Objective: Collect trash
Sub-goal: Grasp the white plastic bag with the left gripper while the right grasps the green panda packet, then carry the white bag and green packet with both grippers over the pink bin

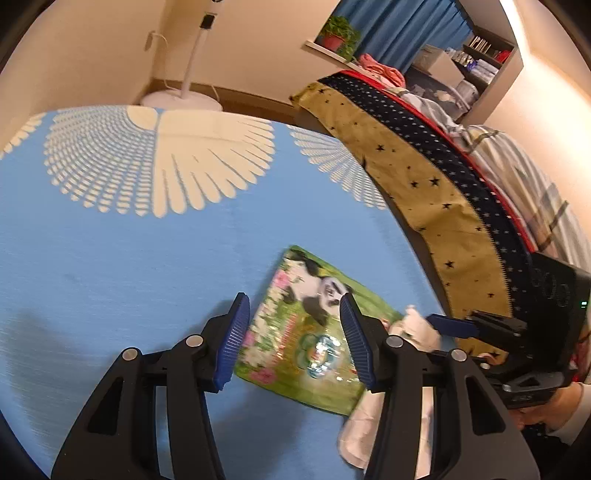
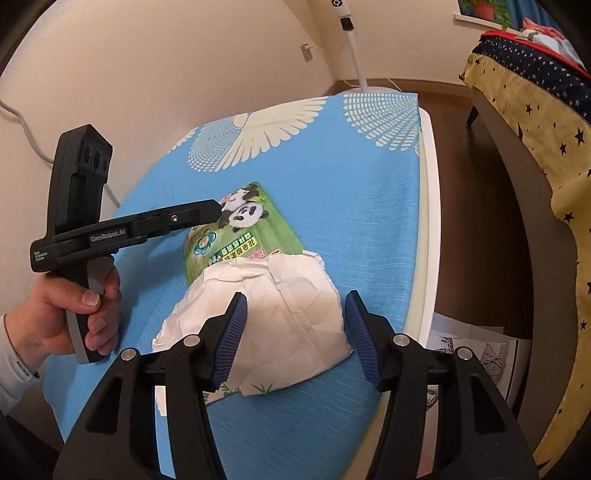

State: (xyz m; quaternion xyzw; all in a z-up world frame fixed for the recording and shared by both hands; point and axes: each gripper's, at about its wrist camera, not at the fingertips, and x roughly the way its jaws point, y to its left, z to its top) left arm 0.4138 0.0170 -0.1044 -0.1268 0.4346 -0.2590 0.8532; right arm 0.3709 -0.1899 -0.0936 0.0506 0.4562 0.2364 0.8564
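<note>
Panda-print wrapper (image 2: 240,229) and crumpled white paper (image 2: 266,314) flat on blue counter (image 2: 351,192), frame centre. Left tool (image 1: 293,332) spread above wrapper, likely lining up grasp. Right tool (image 2: 295,338) spread over paper.

Blue cloth w/ white bird print (image 2: 332,177) over table, white fan stand (image 1: 184,92) by wall, star-print bedspread (image 1: 424,177) at right, potted plant (image 1: 338,35) on sill.
</note>
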